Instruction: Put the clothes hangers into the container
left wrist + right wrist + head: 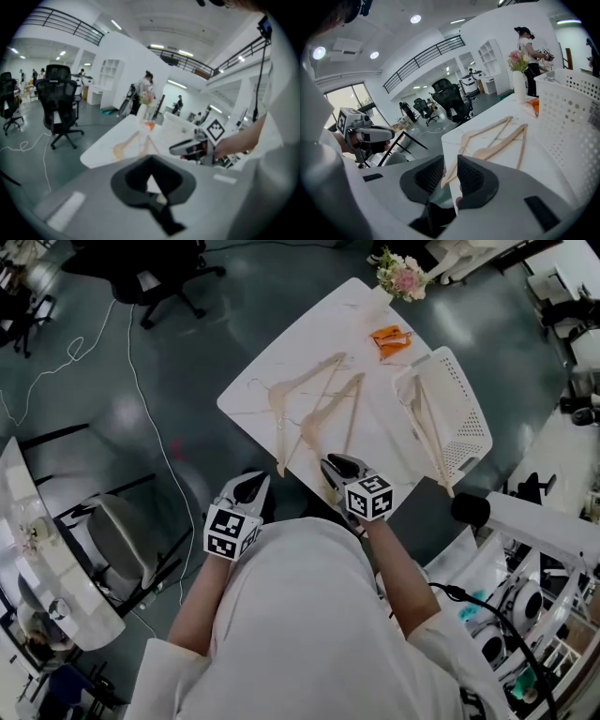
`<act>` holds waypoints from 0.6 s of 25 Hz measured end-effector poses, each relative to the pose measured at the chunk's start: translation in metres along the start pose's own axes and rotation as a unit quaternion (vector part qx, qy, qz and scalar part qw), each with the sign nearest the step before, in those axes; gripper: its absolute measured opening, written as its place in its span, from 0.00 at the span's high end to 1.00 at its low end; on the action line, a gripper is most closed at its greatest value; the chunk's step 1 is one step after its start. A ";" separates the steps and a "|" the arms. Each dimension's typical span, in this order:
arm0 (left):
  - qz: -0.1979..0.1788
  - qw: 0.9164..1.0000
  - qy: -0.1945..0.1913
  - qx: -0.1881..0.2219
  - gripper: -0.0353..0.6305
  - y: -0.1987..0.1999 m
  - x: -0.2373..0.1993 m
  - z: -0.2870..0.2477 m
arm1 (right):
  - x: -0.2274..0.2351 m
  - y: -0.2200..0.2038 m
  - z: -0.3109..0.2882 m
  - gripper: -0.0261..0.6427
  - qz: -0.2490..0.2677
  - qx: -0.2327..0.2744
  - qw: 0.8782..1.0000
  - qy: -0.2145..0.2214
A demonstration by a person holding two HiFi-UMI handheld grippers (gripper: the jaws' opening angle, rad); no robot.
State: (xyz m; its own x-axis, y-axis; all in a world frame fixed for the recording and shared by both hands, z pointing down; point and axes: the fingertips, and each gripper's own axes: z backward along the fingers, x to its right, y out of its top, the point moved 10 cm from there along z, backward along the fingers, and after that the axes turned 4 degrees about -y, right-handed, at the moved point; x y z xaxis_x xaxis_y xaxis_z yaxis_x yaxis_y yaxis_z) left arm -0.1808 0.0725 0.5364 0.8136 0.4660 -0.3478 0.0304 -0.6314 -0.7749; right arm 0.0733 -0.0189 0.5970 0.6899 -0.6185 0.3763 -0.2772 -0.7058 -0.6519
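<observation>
Two wooden hangers lie on the white table [309,334]: one [300,395] to the left and one [333,413] beside it, both also in the right gripper view [487,133]. A third hanger [427,427] rests in the white perforated basket [469,418], its end poking over the near rim. My right gripper [339,465] [450,164] hovers at the table's near edge, open, nothing between its pads. My left gripper [251,486] [152,161] hangs off the table's near left side, shut and empty.
An orange clip [389,338] and a vase of flowers [401,276] sit at the table's far corner. Office chairs [141,268] stand beyond the table, a cable trails over the floor, and desks and shelving crowd the left and right sides.
</observation>
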 end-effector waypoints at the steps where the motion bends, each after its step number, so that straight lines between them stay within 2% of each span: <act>1: 0.001 1.000 -0.005 -0.004 0.95 -0.002 -0.004 0.001 | 0.001 -0.001 -0.009 0.84 -0.001 -0.010 1.000 -0.004; 8: -0.002 0.999 -0.036 -0.026 0.95 -0.005 -0.032 0.007 | 0.017 -0.013 -0.078 0.81 0.013 -0.079 0.996 -0.045; 12: -0.001 0.998 -0.045 -0.038 0.95 -0.008 -0.046 0.010 | 0.031 -0.026 -0.104 0.78 0.037 -0.122 0.988 -0.090; 15: 0.003 0.998 -0.046 -0.040 0.95 -0.007 -0.056 0.013 | 0.040 -0.033 -0.116 0.75 0.030 -0.146 0.983 -0.107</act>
State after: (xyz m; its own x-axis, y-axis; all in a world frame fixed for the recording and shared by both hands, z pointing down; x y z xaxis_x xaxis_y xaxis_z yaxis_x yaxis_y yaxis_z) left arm -0.2339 0.0591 0.5548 0.7568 0.5152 -0.4023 0.0747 -0.6796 -0.7297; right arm 0.0325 -0.0607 0.7105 0.7822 -0.5980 0.1750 -0.4813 -0.7582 -0.4398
